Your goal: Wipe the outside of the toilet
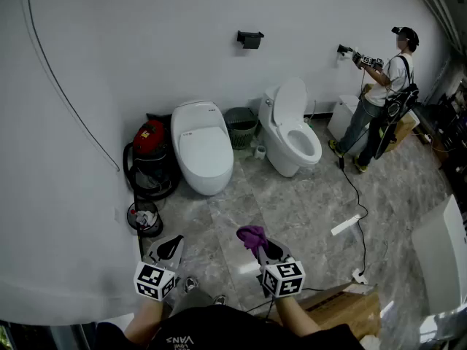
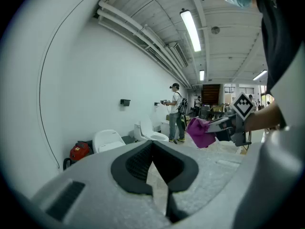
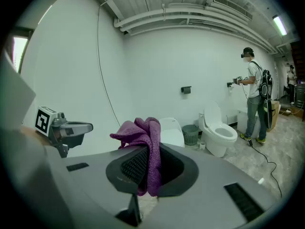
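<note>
Across the grey marbled floor (image 1: 292, 210), at twelve o'clock and well apart from me, stands the white closed-lid ceramic toilet (image 1: 202, 148), with a second, open-lid white toilet (image 1: 290, 133) at one o'clock. I judge I must walk in close first. My left gripper (image 2: 153, 149) is closed and empty. My right gripper (image 3: 147, 168) is clamped on the crumpled purple cloth (image 3: 143, 135), which I'd press flat and stroke downward.

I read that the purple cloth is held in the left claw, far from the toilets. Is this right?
Not quite: the purple cloth is held in the right claw, as the right gripper view shows. It is indeed far from the toilets.
</note>
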